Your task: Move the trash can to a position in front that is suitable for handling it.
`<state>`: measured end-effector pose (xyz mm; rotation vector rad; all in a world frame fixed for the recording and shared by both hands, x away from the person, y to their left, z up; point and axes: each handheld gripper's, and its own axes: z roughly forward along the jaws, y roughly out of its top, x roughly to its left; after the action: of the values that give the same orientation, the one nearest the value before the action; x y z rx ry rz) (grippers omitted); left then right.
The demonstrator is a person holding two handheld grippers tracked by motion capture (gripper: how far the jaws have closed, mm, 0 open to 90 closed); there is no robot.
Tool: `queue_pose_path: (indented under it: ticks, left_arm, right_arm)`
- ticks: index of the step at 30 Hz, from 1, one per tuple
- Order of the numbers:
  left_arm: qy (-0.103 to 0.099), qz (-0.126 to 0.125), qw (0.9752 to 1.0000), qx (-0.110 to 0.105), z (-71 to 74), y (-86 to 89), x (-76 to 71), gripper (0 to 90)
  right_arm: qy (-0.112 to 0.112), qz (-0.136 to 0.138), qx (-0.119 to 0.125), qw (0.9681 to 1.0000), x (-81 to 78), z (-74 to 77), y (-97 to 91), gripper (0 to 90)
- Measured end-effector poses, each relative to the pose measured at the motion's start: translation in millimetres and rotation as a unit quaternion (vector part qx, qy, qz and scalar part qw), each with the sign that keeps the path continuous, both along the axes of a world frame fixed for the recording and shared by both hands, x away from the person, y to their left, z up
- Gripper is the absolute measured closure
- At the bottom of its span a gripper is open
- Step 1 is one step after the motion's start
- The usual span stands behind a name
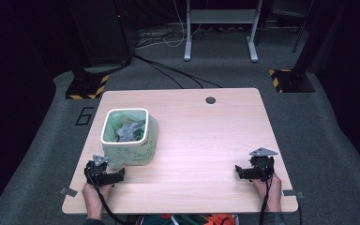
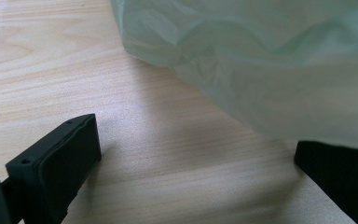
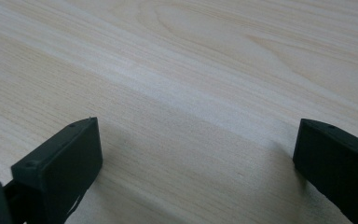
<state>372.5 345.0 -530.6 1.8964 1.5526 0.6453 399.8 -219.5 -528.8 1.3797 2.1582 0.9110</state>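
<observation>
A white bin point(image 1: 125, 136) lined with a green bag point(image 2: 261, 60) stands at the table's point(image 1: 201, 140) left side, scraps inside; the left gripper point(image 1: 104, 174) rests just beside it, jaws wide apart, the right gripper point(image 1: 257, 169) likewise agape over bare wood

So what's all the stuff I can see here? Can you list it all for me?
Table: one, light wood, middle of the high view.
Hole in the table: one, dark, round, near the far edge.
Bin: one, white rim, on the table's left part.
Bag: one, pale green, lining the bin and folded over its outside.
Scraps in the bin: grey, crumpled; count unclear.
Stand legs: one grey pair, on the floor beyond the table.
Striped bases: two, yellow and black, on the floor at the far left and far right.
Cables: several, dark, on the floor.
Left gripper: one, black, open, beside the bin.
Right gripper: one, black, open, near right edge.
Hands: two, at the near edge.
</observation>
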Motion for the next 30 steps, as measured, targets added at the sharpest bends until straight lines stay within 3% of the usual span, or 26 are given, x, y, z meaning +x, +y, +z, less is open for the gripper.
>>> queue_pose_path:
  ticks: [11, 30]
  left_arm:
    - [0.007, -0.008, 0.9999, 0.006, 2.6, 0.8, -2.2, 0.0]
    - [-0.005, -0.014, 0.9999, -0.004, 31.2, 6.1, -11.5, 0.2]
  right_arm:
    - [0.000, 0.000, 0.000, 1.0000, -0.1, 0.0, 0.1, 0.4]
    - [0.000, -0.001, 0.000, 1.0000, -0.1, 0.0, 0.0, 0.4]
